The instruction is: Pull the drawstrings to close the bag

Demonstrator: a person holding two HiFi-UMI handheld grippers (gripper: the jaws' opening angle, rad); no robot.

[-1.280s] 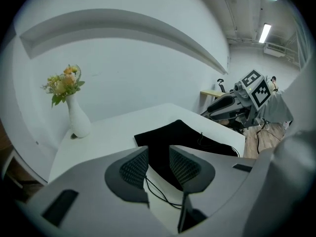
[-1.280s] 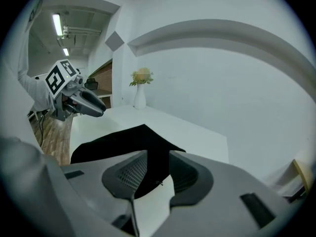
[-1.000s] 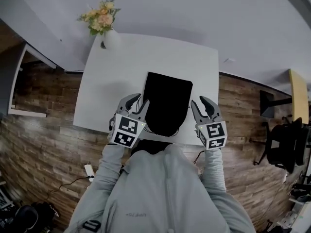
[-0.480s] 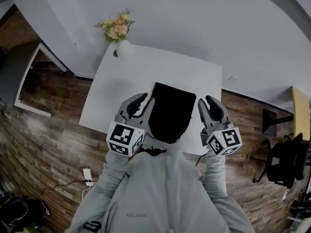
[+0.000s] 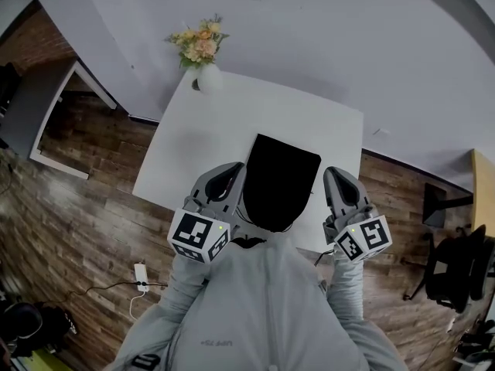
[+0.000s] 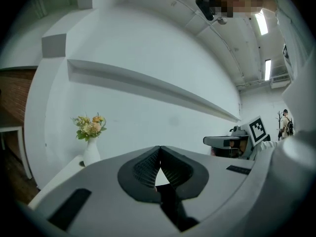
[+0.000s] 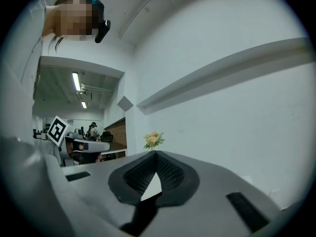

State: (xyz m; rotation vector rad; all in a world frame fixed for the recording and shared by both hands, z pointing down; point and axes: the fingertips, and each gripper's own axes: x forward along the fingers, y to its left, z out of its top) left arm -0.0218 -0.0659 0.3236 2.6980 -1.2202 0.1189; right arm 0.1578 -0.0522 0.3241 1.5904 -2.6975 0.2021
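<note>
- The bag (image 5: 280, 180) is seen lying flat on the table (image 5: 193, 137), right in front of the person.
- Its long side is pointed away from the person. The rounded near end, taken to be the mouth, is found close to the table's near edge.
- The bag is flanked by the left gripper (image 5: 230, 173) on its left and the right gripper (image 5: 340, 175) on its right. Both are held just beside the near half, and neither is placed nearer than the other.
- The left gripper's jaws are pressed together at the tips. A thin dark strip, the left cord (image 6: 173, 209), is caught low between them and is led off to the right, toward the bag.
- The right gripper's jaws are closed the same way. The right cord (image 7: 140, 214) is caught between them and is led off to the left, toward the bag.
- Both strips are judged to be the drawstrings, though only a short piece of each is shown.
- Since the bag lies inward of each gripper, the cords are best pulled outward, across the bag's long side.
</note>
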